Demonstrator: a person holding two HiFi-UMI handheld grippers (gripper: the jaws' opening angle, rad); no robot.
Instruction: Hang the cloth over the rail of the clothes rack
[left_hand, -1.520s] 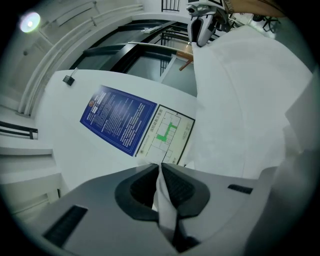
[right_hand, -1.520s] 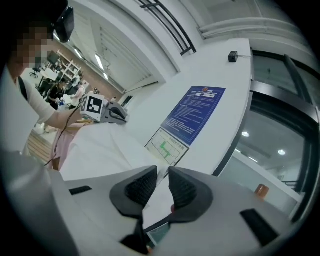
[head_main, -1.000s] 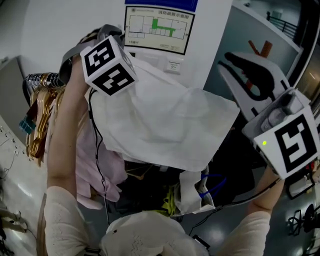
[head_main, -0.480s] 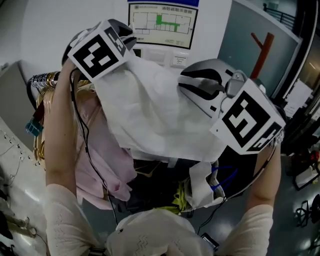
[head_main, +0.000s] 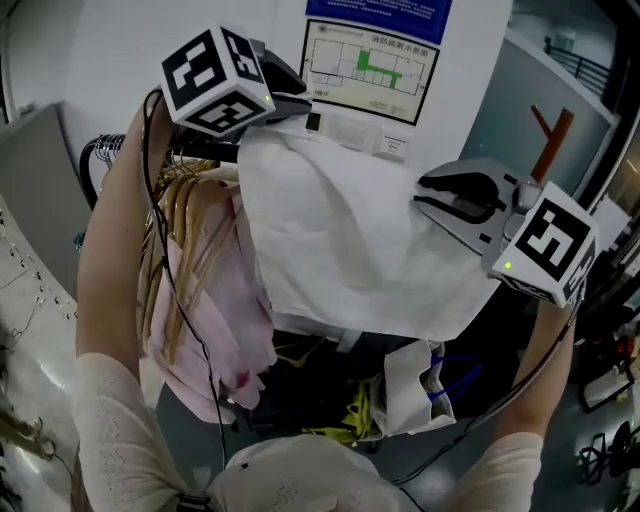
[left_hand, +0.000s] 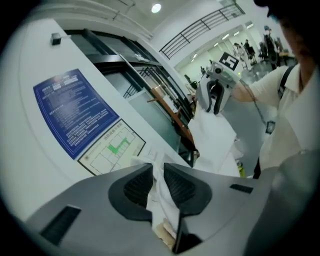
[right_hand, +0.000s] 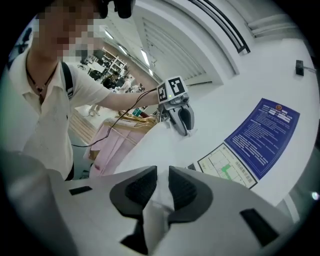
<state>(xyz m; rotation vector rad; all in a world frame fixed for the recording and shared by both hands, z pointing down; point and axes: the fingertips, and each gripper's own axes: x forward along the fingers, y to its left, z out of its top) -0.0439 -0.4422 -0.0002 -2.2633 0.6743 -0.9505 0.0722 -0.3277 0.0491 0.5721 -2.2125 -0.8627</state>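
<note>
A white cloth (head_main: 360, 240) hangs spread between my two grippers, in front of the wall. My left gripper (head_main: 300, 95) is at the upper left, just above the dark rail (head_main: 105, 150) of the clothes rack. Its jaws have just been opening a little. In the left gripper view (left_hand: 157, 167) a fold of the cloth (left_hand: 160, 192) still fills the narrow gap and touches both pads. My right gripper (head_main: 425, 195) at the right is shut on the other corner, and cloth (right_hand: 152, 212) is pinched between its pads (right_hand: 162, 172).
Pink garments (head_main: 215, 300) on golden hangers (head_main: 180, 225) hang from the rail under the left gripper. A floor-plan notice (head_main: 370, 65) is on the wall behind. A white bag with blue cord (head_main: 415, 385) lies below. A red coat stand (head_main: 550, 135) is at the right.
The right gripper came in from the far right and sank with its corner. The left gripper tipped downward near the rail. The cloth now hangs flatter and wider between them.
</note>
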